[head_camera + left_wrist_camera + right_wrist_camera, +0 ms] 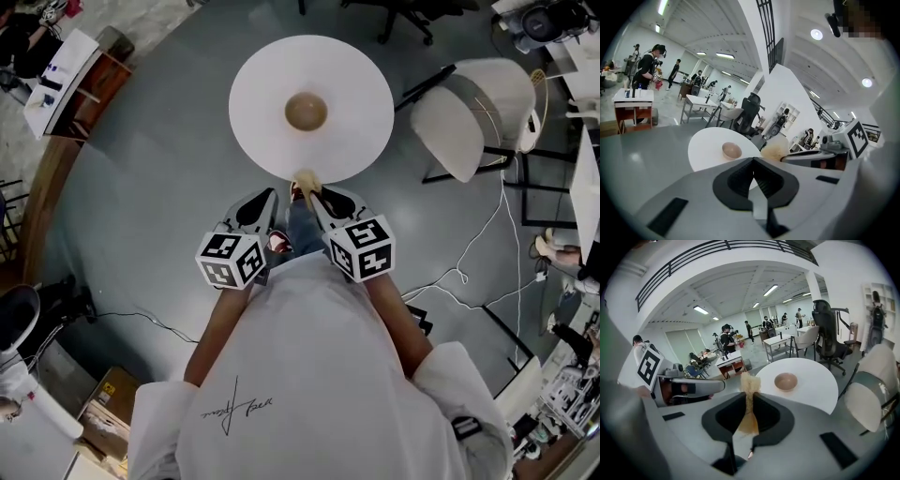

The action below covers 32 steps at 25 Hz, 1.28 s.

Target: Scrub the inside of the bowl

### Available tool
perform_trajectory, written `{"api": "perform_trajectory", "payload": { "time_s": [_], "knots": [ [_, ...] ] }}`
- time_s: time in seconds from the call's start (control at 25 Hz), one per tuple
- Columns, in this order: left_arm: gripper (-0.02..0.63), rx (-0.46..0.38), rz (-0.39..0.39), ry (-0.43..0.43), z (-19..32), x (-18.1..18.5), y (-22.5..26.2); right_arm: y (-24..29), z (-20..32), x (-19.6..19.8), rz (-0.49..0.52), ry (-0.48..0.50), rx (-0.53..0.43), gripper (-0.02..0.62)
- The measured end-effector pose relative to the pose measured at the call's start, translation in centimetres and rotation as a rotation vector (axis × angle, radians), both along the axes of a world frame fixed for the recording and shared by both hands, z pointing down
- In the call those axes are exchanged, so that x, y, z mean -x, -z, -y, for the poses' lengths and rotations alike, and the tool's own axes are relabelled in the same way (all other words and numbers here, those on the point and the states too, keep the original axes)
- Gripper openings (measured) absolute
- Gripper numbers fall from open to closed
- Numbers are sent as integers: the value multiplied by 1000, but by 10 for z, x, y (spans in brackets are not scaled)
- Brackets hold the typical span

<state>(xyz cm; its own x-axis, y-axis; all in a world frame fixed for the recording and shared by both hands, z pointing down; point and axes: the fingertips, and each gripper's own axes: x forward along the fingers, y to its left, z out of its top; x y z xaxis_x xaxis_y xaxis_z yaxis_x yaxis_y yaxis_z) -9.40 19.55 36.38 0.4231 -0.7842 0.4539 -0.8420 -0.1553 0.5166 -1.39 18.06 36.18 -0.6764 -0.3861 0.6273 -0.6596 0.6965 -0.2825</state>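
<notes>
Bowl (306, 112) sits centred on round table (262, 75), well ahead | right gripper (751, 398) clamps soft tan scrubber (750, 379) | left gripper (753, 163) jaws together, empty | we judge bowl light, rigid, likely to slide: brace its rim.

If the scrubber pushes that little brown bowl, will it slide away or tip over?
The bowl looks small and shallow, so it probably won't tip easily. It sits loose on the smooth white table, so it may well slide when the scrubber pushes it. Its tan colour suggests wood, so it is likely light.
</notes>
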Motion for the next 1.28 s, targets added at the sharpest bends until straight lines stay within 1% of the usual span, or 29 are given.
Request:
{"api": "perform_trajectory", "payload": {
  "time_s": [0.24, 0.44, 0.56, 0.72, 0.92, 1.12, 1.28],
  "knots": [
    [6, 30, -5, -59, 39, -12, -10, -8, 39, -5, -7, -21, 27, 55],
    [6, 52, -2, -82, 69, -10, -15, -13, 70, -3, -11, -27, 43, 55],
    [6, 64, -2, -105, 80, -6, -14, -16, 85, 4, 5, -18, 47, 55],
    [6, 78, -2, -123, 100, -13, -15, -17, 110, 1, 17, -4, 38, 55],
    [6, 85, 12, -117, 122, -18, -16, -13, 136, -3, 36, 24, -17, 55],
    [6, 117, 80, -91, 145, -12, -28, -23, 161, -14, 40, 24, -20, 55],
    [6, 139, 100, -76, 152, -5, -34, -29, 171, -23, 34, 23, -23, 55]
  ]
}}
